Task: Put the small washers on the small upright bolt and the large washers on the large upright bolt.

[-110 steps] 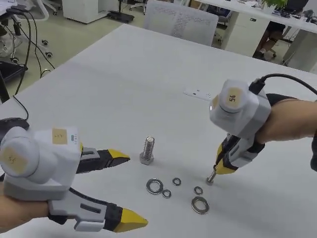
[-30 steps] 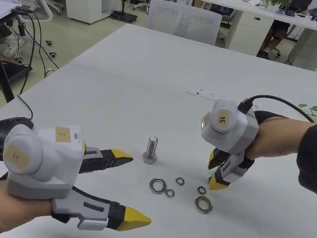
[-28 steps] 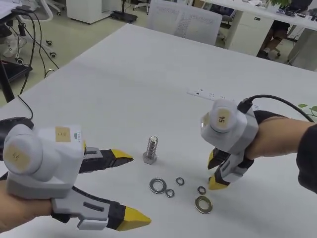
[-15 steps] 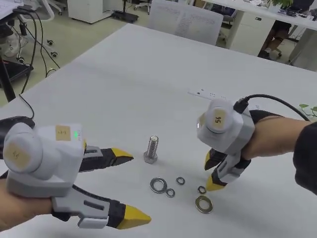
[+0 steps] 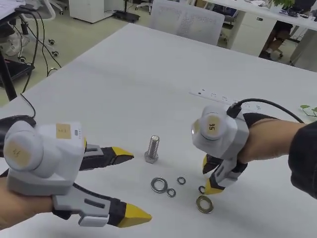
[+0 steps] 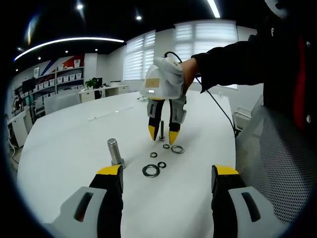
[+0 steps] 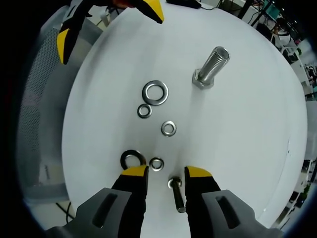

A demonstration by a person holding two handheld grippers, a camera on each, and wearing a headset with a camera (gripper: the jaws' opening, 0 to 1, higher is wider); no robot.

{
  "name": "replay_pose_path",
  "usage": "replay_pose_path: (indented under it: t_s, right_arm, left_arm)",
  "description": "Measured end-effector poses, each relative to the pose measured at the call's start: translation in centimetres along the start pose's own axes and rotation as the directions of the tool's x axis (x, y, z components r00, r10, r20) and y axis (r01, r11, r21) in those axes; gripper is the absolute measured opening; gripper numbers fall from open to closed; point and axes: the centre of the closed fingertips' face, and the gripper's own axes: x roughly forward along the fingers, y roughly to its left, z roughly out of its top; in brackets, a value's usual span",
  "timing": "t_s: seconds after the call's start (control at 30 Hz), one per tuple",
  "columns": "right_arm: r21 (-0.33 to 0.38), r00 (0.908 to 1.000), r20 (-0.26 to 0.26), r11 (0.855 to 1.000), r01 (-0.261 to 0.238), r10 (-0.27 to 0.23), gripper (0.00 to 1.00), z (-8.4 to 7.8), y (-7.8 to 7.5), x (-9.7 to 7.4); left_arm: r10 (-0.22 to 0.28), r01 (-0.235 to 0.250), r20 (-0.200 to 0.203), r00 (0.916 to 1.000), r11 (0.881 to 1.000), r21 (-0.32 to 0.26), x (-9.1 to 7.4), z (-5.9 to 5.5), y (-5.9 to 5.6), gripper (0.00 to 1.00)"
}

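Small bolt point(image 7: 176, 194): upright inside right hand-held gripper point(image 7: 167, 172), jaws narrowly parted.
Left hand-held gripper point(image 6: 167, 170): wide.
Next: likely grasp nearest small washer point(image 7: 156, 163).

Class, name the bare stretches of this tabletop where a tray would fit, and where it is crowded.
Free: the wide table beyond the large bolt, up to the far edge. Crowded: the washers between the left claw and the right claw, which straddles the small bolt.
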Motion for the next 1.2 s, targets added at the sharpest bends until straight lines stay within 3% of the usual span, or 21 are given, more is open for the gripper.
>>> replay_pose_path:
  t_s: [0.73, 1.2]
  right_arm:
    - [-0.056, 0.9993, -0.037, 0.998, -0.007, 0.005, 0.24, -0.2, 0.5, 0.7]
    - [-0.047, 0.9989, -0.044, 0.999, -0.02, 0.018, 0.2, -0.1, 1.1, 0.6]
  left_arm:
    - [0.002, -0.002, 0.002, 1.0, 1.0, -0.005, -0.1, 0.0, -0.1, 0.71]
    - [0.002, -0.002, 0.003, 1.0, 1.0, -0.006, -0.2, 0.1, -0.4, 0.71]
